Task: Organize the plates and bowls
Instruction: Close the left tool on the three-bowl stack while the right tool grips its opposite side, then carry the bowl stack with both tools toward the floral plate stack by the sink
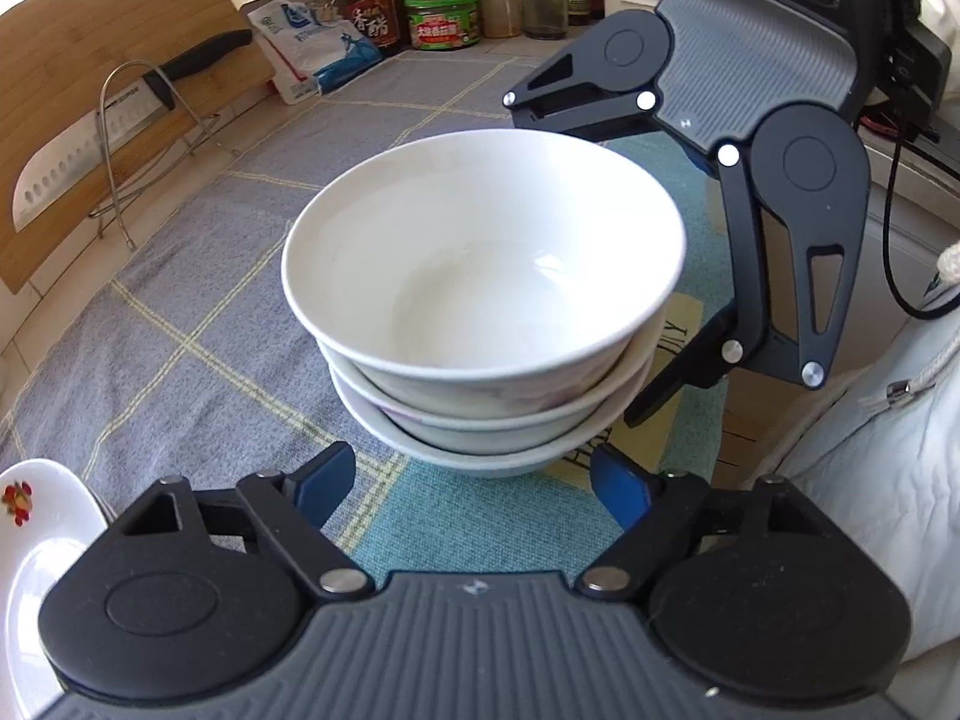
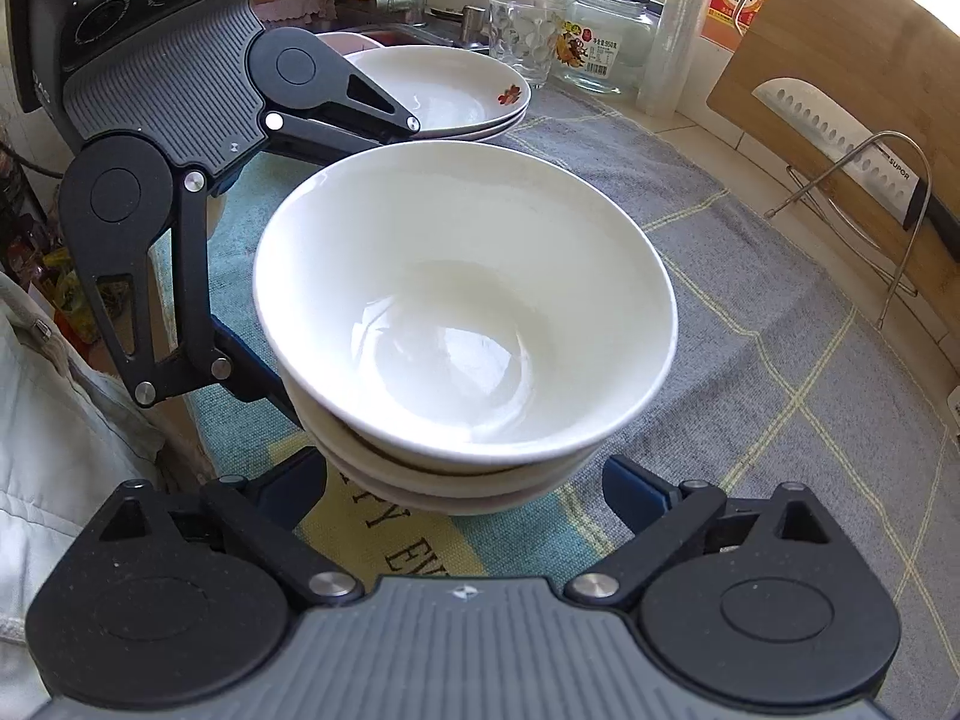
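A stack of three white bowls (image 1: 480, 276) stands on the cloth-covered counter, in the middle of both views (image 2: 462, 312). My left gripper (image 1: 474, 489) is open, its blue pads just short of the stack's base on either side. My right gripper (image 2: 468, 495) is open too, facing the stack from the opposite side with its fingers beside the lowest bowl. Each gripper shows in the other's view, spread wide around the stack: the right one (image 1: 720, 180), the left one (image 2: 198, 198). Two stacked white plates (image 2: 450, 90) with a red flower motif lie beyond the bowls; one plate edge (image 1: 36, 540) is at the left view's lower left.
A wooden cutting board (image 2: 852, 60) and a cleaver in a wire rack (image 2: 840, 150) stand against the wall. Sauce bottles and jars (image 1: 444, 18), a glass (image 2: 522, 36) and a glass jar (image 2: 606, 42) line the counter's back. A person's light clothing (image 1: 888, 450) is at the counter edge.
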The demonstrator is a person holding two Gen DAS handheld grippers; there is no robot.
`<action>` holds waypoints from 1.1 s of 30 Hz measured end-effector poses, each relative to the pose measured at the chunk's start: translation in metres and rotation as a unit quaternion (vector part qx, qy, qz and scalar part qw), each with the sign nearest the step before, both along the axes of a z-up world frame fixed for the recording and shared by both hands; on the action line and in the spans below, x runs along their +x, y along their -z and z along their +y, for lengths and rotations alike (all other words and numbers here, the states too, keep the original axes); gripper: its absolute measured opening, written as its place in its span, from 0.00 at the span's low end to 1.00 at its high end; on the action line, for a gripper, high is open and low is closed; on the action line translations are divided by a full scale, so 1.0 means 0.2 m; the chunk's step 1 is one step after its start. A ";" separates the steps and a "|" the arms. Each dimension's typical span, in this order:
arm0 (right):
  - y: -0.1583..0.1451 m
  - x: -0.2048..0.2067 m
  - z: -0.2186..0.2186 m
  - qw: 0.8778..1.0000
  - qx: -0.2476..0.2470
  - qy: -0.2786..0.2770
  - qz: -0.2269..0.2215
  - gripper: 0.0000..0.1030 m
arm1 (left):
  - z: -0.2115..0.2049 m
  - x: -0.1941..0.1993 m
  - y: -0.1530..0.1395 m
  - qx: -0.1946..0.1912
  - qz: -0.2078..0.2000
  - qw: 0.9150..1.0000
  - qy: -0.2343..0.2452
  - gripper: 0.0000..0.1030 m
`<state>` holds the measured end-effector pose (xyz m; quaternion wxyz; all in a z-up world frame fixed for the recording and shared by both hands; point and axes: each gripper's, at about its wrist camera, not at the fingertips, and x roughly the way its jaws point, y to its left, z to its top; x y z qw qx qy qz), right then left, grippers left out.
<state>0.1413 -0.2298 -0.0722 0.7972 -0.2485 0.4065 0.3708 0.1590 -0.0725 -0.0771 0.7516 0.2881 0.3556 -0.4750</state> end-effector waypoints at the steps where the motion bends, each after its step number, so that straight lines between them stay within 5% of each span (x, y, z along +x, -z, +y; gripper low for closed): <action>1: 0.00 0.00 0.00 1.000 -0.001 0.002 0.002 0.96 | 0.00 0.01 0.00 -0.002 0.004 1.000 0.008 0.82; 12: -0.02 0.02 0.05 1.000 -0.014 0.014 0.014 0.89 | 0.02 0.06 0.00 -0.015 0.010 0.998 0.065 0.78; 33: -0.04 0.03 0.04 1.000 -0.011 0.014 0.025 0.87 | 0.01 0.14 0.00 -0.021 0.033 0.995 0.096 0.76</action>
